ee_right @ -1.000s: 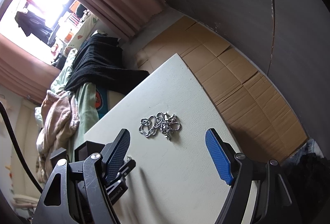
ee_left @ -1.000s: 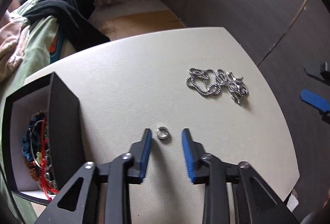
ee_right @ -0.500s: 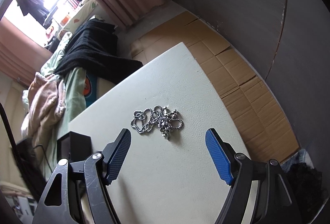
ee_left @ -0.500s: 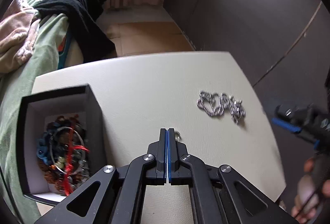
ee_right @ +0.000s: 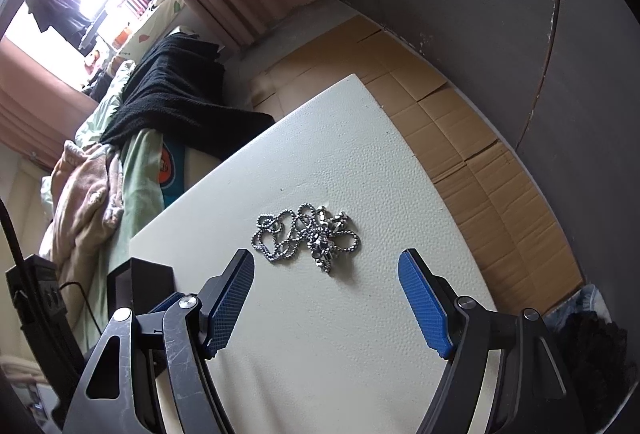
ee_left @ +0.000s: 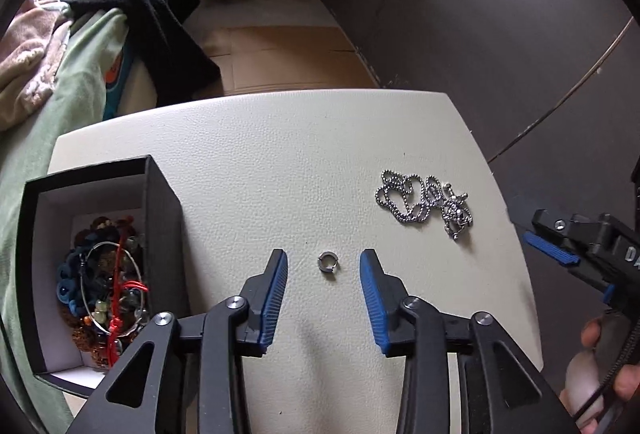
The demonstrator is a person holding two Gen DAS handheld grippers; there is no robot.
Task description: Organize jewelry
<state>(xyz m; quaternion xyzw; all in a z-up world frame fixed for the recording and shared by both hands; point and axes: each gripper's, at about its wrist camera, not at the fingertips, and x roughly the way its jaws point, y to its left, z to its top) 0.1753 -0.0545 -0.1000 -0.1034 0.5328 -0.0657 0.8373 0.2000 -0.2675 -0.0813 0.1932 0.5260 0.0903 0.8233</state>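
Taking the ring (ee_left: 329, 263) as the mark: to its left stands the box (ee_left: 162, 234), already holding beads and bangles. The left gripper (ee_left: 323, 274) has its jaws open and empty, straddling the ring on the desk (ee_left: 280, 162). Right of the ring lies the chain (ee_left: 424, 203), with the right gripper (ee_right: 326, 284) just short of it, jaws wide and empty. The ring is small and flat, so closing jaws could flick it aside or ride over it.

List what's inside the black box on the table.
The black box holds a tangled heap: dark and amber beads, blue beads, a thin wire hoop, red cord. Pieces beneath the heap are covered; the near wall hides the box's front floor.
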